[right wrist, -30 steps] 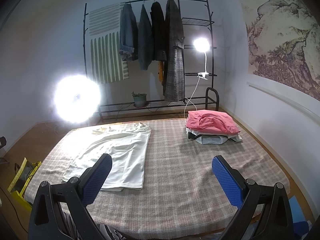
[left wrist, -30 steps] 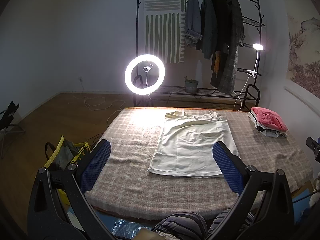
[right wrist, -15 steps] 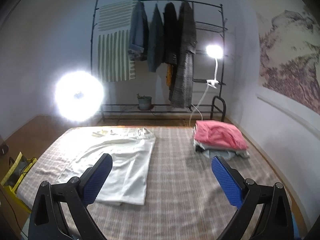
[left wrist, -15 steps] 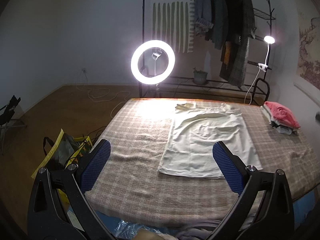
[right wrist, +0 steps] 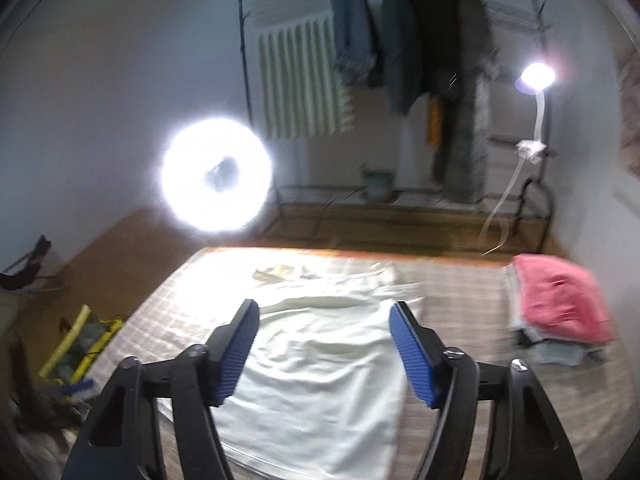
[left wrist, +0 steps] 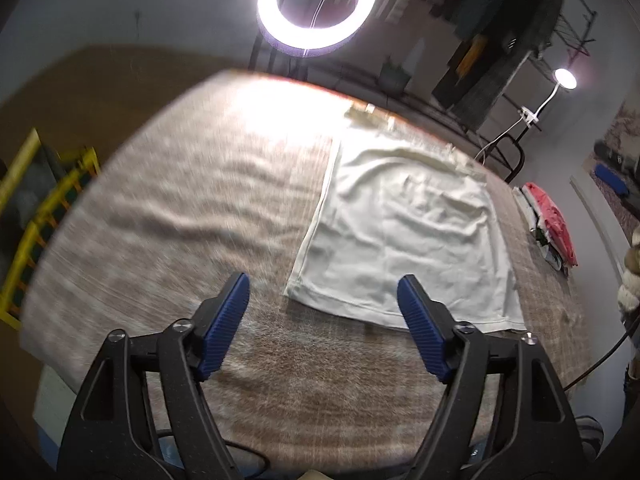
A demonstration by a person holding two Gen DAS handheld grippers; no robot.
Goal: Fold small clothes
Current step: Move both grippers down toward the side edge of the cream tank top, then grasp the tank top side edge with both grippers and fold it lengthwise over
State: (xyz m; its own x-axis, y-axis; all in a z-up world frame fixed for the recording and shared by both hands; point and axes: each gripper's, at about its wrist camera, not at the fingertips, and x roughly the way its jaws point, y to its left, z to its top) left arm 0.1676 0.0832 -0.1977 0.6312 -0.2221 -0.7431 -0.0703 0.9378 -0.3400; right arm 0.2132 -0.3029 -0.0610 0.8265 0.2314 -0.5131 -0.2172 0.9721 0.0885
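The left gripper (left wrist: 323,307) points down at the bed (left wrist: 160,216), just before the near hem of the white top (left wrist: 404,232). Its jaws have just been closing, but they stand apart and nothing is between them. The near left corner of the top lies a little beyond the gap between the two pads.

The right gripper (right wrist: 324,344) hangs above the same top (right wrist: 320,368), which fills the space seen between its blue pads. Its jaws have just been closing as well; they are apart and hold nothing.

The top lies flat and spread out on the checked bed cover, with the straps at the far end under the ring light (left wrist: 316,4). To the right, well apart from it, a pile (right wrist: 560,312) of folded clothes stands with a pink piece on top.

The top looks thin, light and very soft, with small wrinkles. I think it will hang and slide if it is taken in the middle. It seems better to pinch it at the hem corners, one for each gripper, and to catch only this cloth and not the cover under it.
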